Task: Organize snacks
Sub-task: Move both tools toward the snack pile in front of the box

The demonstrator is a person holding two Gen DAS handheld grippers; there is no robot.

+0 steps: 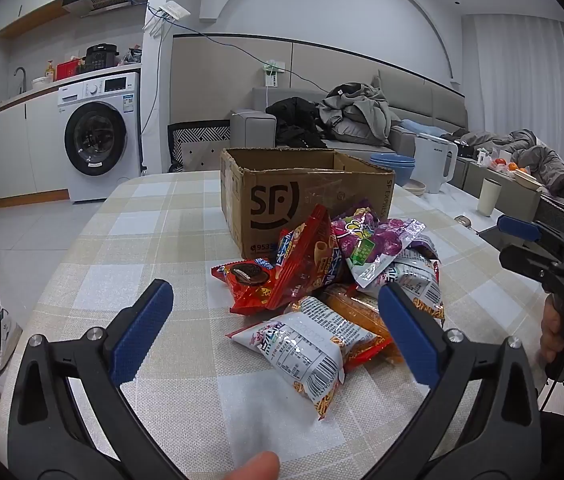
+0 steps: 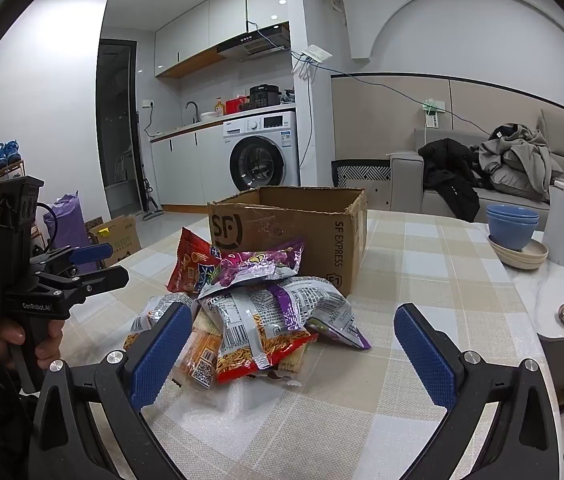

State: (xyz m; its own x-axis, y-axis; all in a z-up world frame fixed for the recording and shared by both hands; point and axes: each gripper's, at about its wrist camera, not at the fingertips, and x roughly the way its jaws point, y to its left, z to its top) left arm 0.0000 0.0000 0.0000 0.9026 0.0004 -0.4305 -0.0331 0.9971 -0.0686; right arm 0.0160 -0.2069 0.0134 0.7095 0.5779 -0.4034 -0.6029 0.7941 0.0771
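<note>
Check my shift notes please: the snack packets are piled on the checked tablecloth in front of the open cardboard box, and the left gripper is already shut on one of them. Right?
Not quite. The snack packets do lie piled on the checked tablecloth in front of the open cardboard box, but the left gripper is open and holds nothing. The left wrist view shows its jaws spread wide, with no packet gripped between them.

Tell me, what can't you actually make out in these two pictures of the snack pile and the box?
- Inside of the cardboard box: both views look at its walls from too low.
- Packets at the bottom of the snack pile: covered by upper packets in both views.
- Small print on the silver packet: too small and glare-streaked.
- Orange packet, left wrist view: partly behind the left gripper finger.
</note>
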